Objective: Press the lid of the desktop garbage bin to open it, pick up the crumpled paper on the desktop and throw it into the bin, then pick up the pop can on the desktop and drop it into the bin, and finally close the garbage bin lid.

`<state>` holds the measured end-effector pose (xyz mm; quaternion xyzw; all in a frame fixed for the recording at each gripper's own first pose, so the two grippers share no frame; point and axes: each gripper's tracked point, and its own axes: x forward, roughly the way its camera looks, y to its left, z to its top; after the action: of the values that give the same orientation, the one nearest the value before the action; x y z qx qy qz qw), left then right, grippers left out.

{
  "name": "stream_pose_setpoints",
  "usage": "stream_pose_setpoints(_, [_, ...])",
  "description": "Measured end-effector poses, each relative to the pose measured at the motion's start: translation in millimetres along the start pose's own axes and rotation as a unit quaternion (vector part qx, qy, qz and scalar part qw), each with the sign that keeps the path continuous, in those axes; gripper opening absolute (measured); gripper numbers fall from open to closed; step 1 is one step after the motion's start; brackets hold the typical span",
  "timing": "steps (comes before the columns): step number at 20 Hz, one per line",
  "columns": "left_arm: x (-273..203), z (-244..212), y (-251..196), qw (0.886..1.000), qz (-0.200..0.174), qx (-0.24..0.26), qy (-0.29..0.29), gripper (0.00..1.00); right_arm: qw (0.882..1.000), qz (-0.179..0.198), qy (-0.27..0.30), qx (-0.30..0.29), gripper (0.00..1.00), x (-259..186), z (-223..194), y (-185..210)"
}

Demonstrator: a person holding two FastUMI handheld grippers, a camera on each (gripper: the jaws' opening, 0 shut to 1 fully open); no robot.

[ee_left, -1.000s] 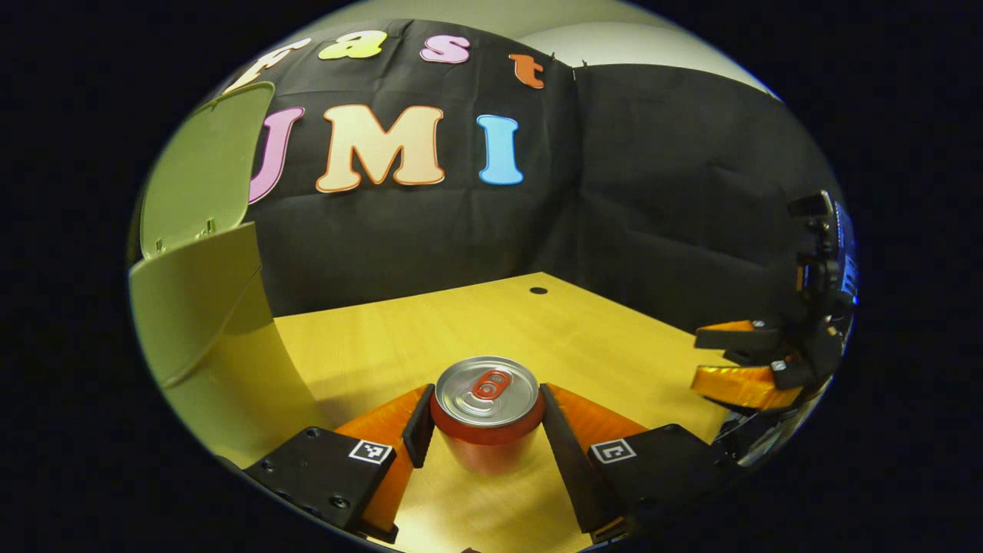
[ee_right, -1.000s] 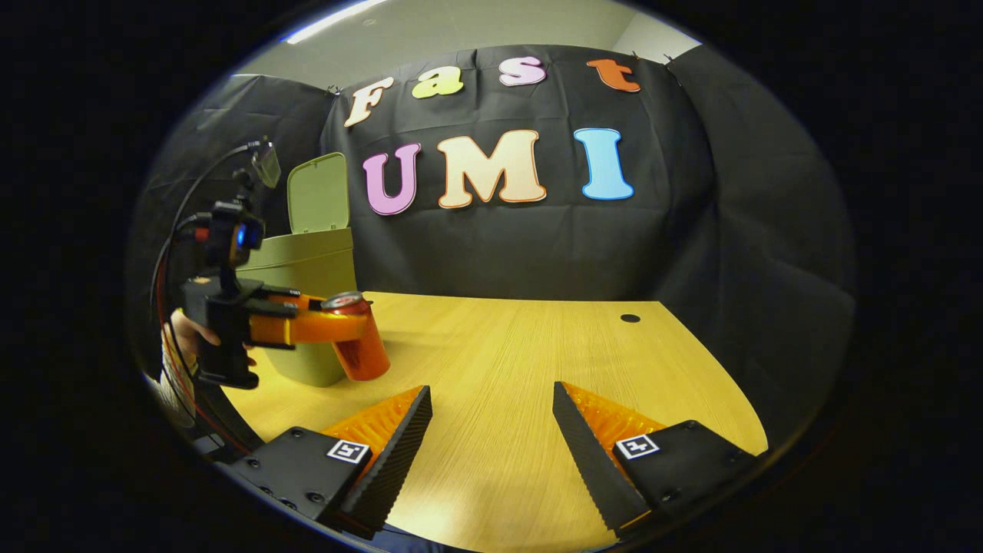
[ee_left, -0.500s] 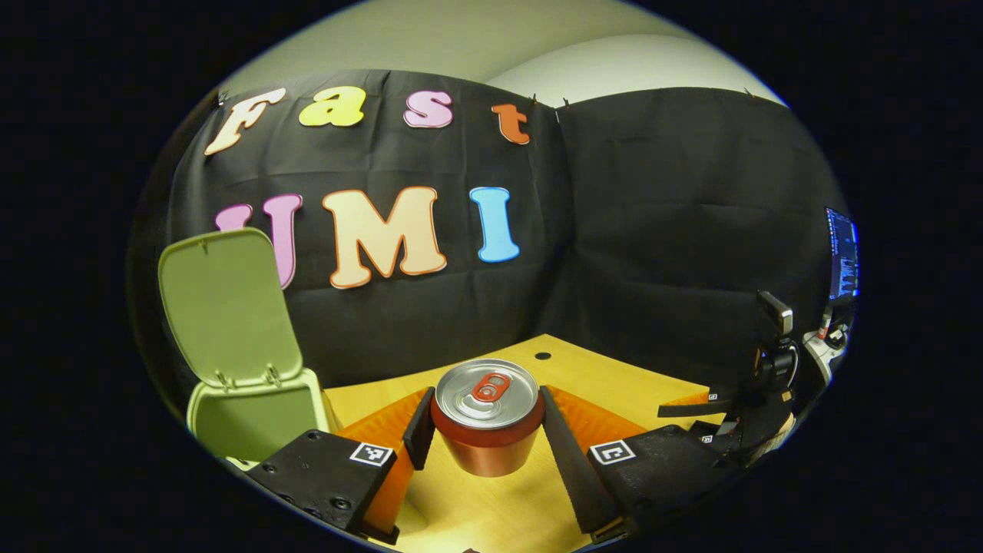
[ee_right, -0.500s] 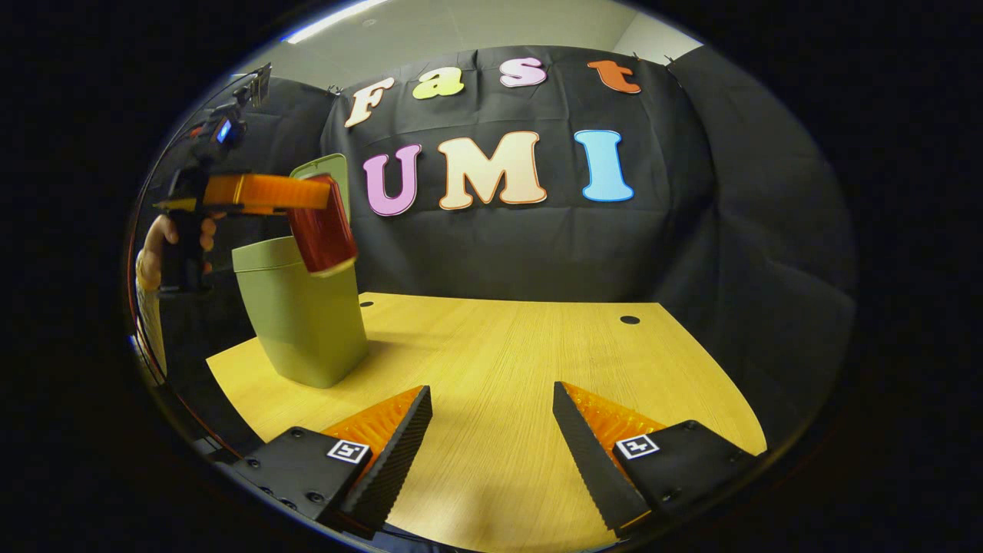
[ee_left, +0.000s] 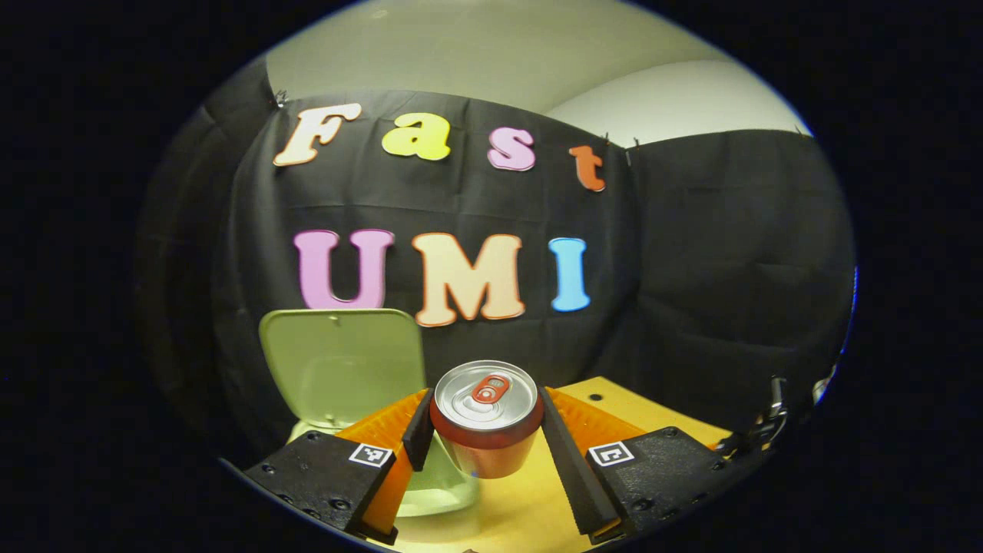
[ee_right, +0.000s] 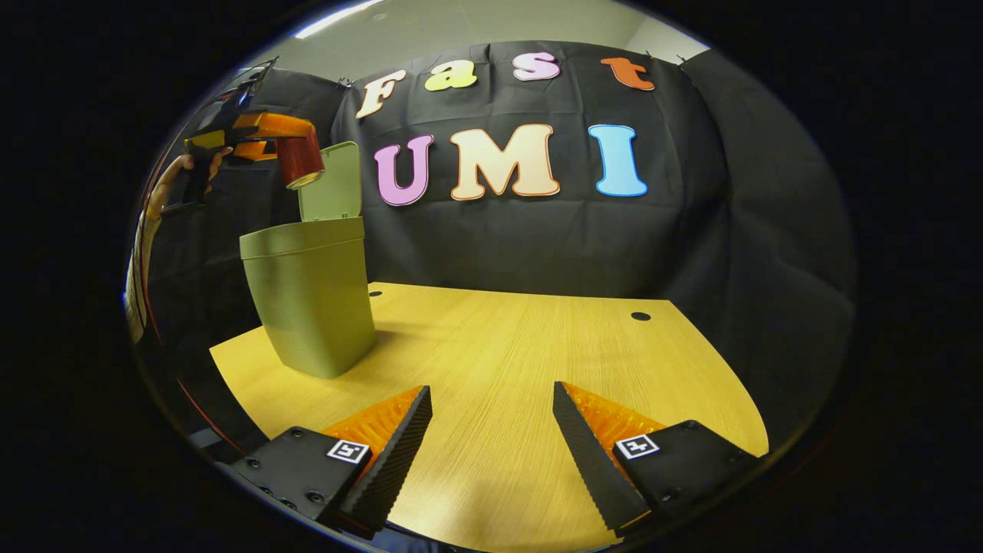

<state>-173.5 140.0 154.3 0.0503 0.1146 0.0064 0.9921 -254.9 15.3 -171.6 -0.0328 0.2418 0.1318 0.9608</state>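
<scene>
Holding can [ee_left: 485, 418] clenched in left gripper [ee_left: 482, 430] above open bin [ee_right: 309, 296] | right gripper [ee_right: 491, 430] released, idle | likely light, thin-walled, slick; mid-body grip, gentle squeeze.

light wooden table [ee_right: 537, 369], curved front edge, two small dark holes near its back edge. green bin [ee_right: 311, 296] stands upright on its left part, lid raised.

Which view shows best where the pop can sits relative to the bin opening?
The right gripper view: the pop can hangs clear above the bin, before its raised lid. The left gripper view shows the can's top close up between the jaws, hiding much of the opening.
</scene>
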Motion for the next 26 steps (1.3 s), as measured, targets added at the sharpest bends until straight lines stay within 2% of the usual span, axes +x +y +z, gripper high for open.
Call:
stream_pose_setpoints(3, [-2.2,-19.5,40.2,0.999,0.042,0.009,0.026,0.78,1.0,-0.003,0.003,0.002,1.0,0.7,-1.4,-2.5])
stream_pose_setpoints(7, [-0.4,-47.6,71.0,0.996,0.066,-0.011,0.056,0.78,1.0,-0.006,0.006,0.003,1.0,0.1,-2.6,-5.1])
stream_pose_setpoints(11, [2.1,-57.5,92.0,0.993,0.086,-0.005,0.074,0.8,1.0,-0.008,0.006,0.005,1.0,7.3,3.2,-5.0])
stream_pose_setpoints(13, [3.7,-45.3,100.0,0.993,0.099,0.002,0.059,0.8,1.0,-0.007,0.009,0.004,1.0,8.2,0.2,-4.6])
stream_pose_setpoints(15, [6.4,-31.5,102.3,0.993,0.104,0.005,0.05,0.87,1.0,-0.006,0.013,0.001,1.0,10.5,-2.7,-3.8])
stream_pose_setpoints(19, [14.4,3.7,105.3,0.993,0.109,-0.005,0.036,0.85,1.0,0.0,0.024,-0.004,1.0,16.1,-7.9,0.7])
stream_pose_setpoints(26, [41.4,73.7,111.5,0.991,0.135,0.009,0.003,0.84,1.0,0.005,0.03,-0.007,1.0,19.1,-10.9,3.7])
